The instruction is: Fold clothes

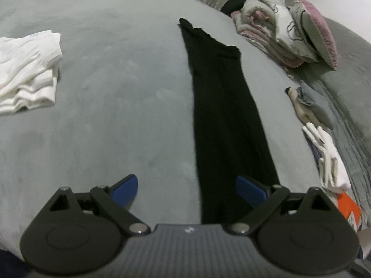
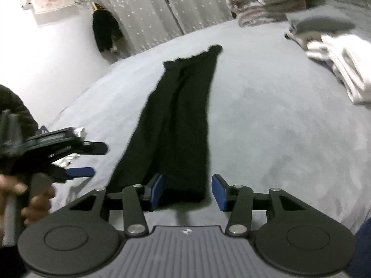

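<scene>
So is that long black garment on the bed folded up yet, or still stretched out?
Stretched out: the black garment lies as one long, narrow strip on the grey bed, seemingly doubled lengthwise only. No crosswise fold shows.

Grey bed (image 1: 104,115) bears long black garment (image 1: 227,115); white folded clothes (image 1: 27,69); bedding pile (image 1: 278,30)

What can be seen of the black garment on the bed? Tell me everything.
The black garment is a long, narrow strip of dark, matte, soft-looking fabric, lying flat and lengthwise on the grey bed cover. A crease runs along its length, suggesting it is folded. Its far end is uneven and wavy. Its near end lies between the open right gripper fingers; contact is unclear.
</scene>
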Available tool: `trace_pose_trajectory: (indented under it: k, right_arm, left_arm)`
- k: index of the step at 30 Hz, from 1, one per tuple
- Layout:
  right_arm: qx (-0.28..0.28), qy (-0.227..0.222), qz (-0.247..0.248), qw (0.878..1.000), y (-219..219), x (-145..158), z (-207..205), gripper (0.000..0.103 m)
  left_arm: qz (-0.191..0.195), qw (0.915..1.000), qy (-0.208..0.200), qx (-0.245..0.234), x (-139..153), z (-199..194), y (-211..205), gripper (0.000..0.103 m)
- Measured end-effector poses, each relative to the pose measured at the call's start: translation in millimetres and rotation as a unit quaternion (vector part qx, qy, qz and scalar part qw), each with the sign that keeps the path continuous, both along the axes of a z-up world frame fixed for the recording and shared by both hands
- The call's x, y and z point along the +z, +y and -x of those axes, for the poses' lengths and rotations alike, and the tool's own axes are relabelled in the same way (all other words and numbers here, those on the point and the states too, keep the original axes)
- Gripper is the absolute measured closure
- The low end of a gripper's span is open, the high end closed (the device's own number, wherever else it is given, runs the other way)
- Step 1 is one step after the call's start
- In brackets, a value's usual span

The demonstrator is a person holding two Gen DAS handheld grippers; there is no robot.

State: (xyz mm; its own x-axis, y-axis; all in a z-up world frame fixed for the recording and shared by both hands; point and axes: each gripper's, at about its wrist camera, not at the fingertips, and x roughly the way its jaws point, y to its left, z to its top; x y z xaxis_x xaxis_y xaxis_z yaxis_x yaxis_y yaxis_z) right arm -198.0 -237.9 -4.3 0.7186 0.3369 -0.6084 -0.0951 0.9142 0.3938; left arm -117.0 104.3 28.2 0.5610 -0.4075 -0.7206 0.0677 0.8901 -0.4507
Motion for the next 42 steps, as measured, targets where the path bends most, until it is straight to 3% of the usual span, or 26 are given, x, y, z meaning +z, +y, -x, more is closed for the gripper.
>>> trace_pose_trajectory:
  k: [2,7,9,13,17,18,19,20,21,28,37,42]
  right_arm:
    - [-0.007,0.01,-0.021,1.0,-5,-7,-4,0.056]
    - [-0.014,0.016,-0.072,0.997,-15,-15,-6,0.057]
    - [-0.016,0.018,-0.092,0.995,-19,-18,-7,0.063]
    - [-0.021,0.022,-0.126,0.992,-25,-24,-8,0.064]
    - [-0.022,0.016,-0.115,0.993,-20,-26,-5,0.066]
    - [-0.022,0.012,-0.109,0.994,-18,-26,-3,0.071]
    - [-0.022,0.01,-0.106,0.994,-17,-26,-2,0.082]
    - [-0.021,0.011,-0.108,0.994,-16,-28,-2,0.087]
    - [-0.021,0.01,-0.109,0.994,-16,-29,-1,0.089]
    - [-0.02,-0.027,-0.085,0.996,-14,-20,13,0.093]
    - [-0.008,-0.061,-0.071,0.996,-13,4,39,0.094]
    - [-0.01,-0.048,-0.062,0.997,-9,7,52,0.094]
  left_arm:
    - [-0.01,0.9999,-0.01,0.0,0,9,-6,0.015]
    - [-0.019,0.9995,-0.025,-0.002,-5,25,-20,0.045]
    - [-0.015,0.9994,-0.027,-0.013,-6,28,-26,0.049]
    - [-0.023,0.9992,-0.027,-0.017,-10,29,-36,0.05]
    - [-0.028,0.9994,-0.021,-0.004,-12,32,-40,0.05]
    - [-0.03,0.9994,-0.02,-0.001,-12,32,-42,0.055]
    - [-0.031,0.9994,-0.018,0.002,-13,33,-43,0.07]
    - [-0.032,0.9993,-0.017,0.005,-13,33,-44,0.08]
    - [-0.03,0.9994,-0.015,0.006,-13,34,-44,0.097]
    - [-0.003,0.9999,-0.012,0.0,-4,38,-29,0.099]
    - [-0.03,0.9992,-0.026,0.0,18,68,-16,0.099]
    - [-0.042,0.9986,-0.028,-0.01,23,83,-20,0.099]
